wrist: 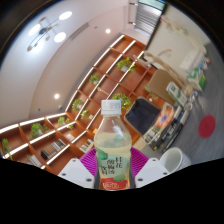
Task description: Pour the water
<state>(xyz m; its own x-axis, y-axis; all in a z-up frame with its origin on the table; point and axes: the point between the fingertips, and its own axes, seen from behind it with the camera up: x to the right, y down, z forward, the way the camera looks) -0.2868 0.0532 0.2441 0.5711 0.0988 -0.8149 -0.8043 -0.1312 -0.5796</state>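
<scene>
The gripper view tips far over, so the room looks slanted. It is a big room with a white ceiling and bright round lights. Long wooden shelves run across it, and green plants sit on them. A dark screen stands beyond the fingers on one side. No counter can be seen under the things.

A bottle stands up between the two fingers of the gripper. It has a white cap and pale yellow drink inside. Its label is green and white with red below. The writing on it is too small to read.

The purple pads sit close on both sides of the bottle and seem to clamp it. The bottle's bottom is cut off. A white cup sits just beside one finger, partly hidden.
</scene>
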